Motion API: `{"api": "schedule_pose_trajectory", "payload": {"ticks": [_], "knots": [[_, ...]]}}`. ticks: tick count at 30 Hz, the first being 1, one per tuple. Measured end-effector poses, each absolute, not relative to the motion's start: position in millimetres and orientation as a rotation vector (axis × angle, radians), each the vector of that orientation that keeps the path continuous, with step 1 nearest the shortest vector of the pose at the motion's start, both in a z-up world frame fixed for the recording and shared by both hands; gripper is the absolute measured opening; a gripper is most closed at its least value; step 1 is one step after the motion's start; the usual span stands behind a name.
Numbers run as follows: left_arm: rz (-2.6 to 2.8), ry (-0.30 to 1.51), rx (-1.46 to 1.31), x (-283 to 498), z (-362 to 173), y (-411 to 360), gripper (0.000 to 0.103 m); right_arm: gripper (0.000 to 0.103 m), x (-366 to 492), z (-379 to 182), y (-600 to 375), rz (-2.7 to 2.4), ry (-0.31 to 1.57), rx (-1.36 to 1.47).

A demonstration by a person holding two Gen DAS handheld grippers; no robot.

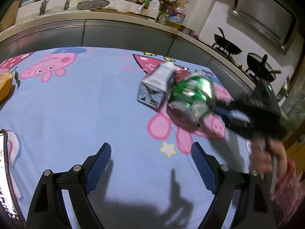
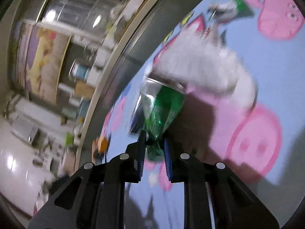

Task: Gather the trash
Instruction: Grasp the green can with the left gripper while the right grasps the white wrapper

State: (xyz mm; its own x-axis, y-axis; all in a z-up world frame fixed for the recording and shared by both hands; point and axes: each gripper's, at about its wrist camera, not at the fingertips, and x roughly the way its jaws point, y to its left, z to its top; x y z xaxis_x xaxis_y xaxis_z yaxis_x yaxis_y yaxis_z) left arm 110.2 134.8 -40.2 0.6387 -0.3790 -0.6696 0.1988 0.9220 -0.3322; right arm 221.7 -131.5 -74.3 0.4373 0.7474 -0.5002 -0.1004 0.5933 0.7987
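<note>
1. I'm clamping the right gripper (image 2: 154, 148) onto the crushed green can (image 2: 162, 112); low in the centre of the right wrist view, its two blue pads are pinching the can's crumpled end, so that piece of trash is in my grip.

2. In the left wrist view the same green can (image 1: 192, 95) is sitting right of centre, with the right gripper (image 1: 215, 106) reaching in from the right edge, dark and blurred. I'm coming at it from the side because the flattened end is the narrow part the pads can bite on.

3. A crumpled grey-white carton (image 1: 158, 84) is lying against the can on its left, touching it. In the right wrist view that carton (image 2: 205, 72) is looming just above the can, smeared by motion. I judge that lifting the can may nudge it.

4. Both pieces are resting on the blue cartoon-pig cloth (image 1: 85, 114) that covers the table, well up from the left gripper.

5. I'm holding the left gripper (image 1: 150, 162) wide open and empty at the bottom of its frame, its blue pads (image 1: 101, 160) spread apart over bare cloth. I reckon I'm keeping it ready for the carton.

6. Something orange (image 1: 5, 85) is poking in at the left edge; I can't tell what it is, or whether it counts as trash.

7. No bin is showing in either view.
</note>
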Motion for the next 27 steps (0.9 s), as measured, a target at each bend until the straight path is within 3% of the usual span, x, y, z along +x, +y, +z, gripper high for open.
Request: {"api": "schedule_pose_trajectory", "payload": {"ticks": [5,7,9,10,16,21,27], "knots": [[-0.365,0.816,-0.244,117.2,-36.7,126.0,0.086,0.022,183.4,-80.0,-115.9,0.606,1.043,0.617],[-0.382,0.815,-0.241,119.6,-34.7,119.5,0.086,0.028,168.8,-72.7,-130.1,0.563,1.001,0.562],[-0.392,0.809,-0.233,121.1,-32.9,114.7,0.087,0.046,157.6,-64.5,-151.2,0.524,0.947,0.574],[-0.399,0.805,-0.23,122.3,-31.7,111.4,0.088,0.049,153.7,-61.8,-161.4,0.5,0.924,0.584],[-0.445,0.813,-0.208,137.5,-31.2,87.6,0.089,0.049,152.0,-46.1,-223.5,0.341,0.82,0.57],[-0.493,0.832,-0.214,160.2,-30.8,58.7,0.095,0.049,212.6,-34.7,-261.2,0.23,0.761,0.515],[-0.49,0.795,-0.193,177.4,-20.6,38.4,0.095,0.048,316.9,-49.2,-296.0,0.231,0.782,0.703]]}}
